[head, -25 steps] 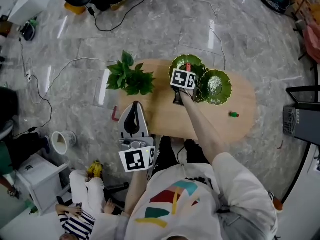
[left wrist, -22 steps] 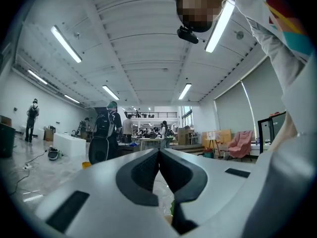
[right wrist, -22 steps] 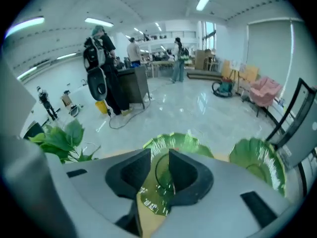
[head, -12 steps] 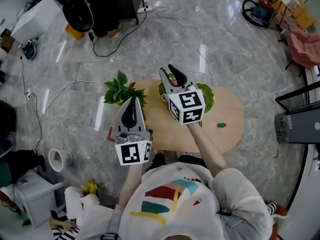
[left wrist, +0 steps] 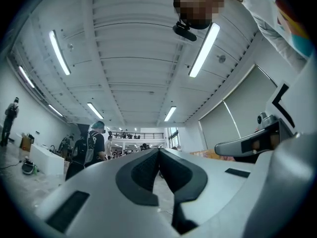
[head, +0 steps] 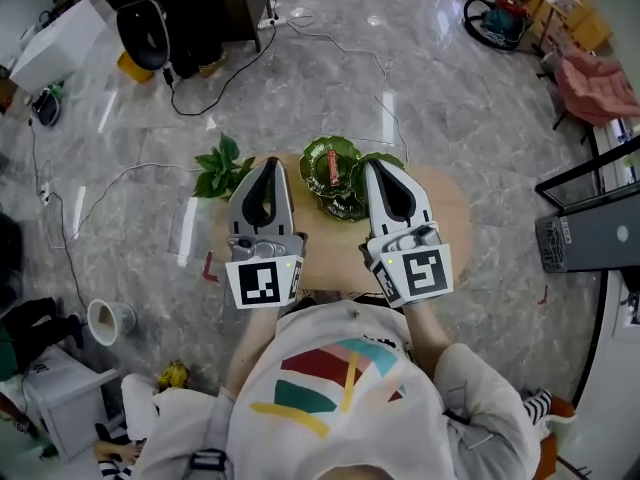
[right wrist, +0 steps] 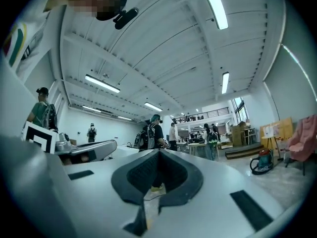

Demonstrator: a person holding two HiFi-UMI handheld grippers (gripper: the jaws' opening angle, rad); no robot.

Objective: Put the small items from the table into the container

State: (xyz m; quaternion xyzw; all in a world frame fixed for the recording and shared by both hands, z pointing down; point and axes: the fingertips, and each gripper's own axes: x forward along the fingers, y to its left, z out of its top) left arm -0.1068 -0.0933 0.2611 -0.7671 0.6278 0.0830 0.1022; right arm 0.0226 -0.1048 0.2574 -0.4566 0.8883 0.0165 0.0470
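Seen from overhead, we hold our left hand-held gripper (head: pixel 268 163) and right hand-held gripper (head: pixel 376 166) on either side of the green leaf-shaped container (head: pixel 312 160), above the wooden tabletop (head: pixel 330 243). Both have their jaws pressed together on nothing. A small red item (head: pixel 331 168) lies inside the container, and a potted plant (head: pixel 222 168) stands to the container's left.

Head view above table (head: pixel 328 253), gripper views level

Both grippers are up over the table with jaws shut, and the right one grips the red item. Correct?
Not quite: the right gripper is shut on nothing, as the right gripper view shows. The red item lies in the green dish, in the head view.
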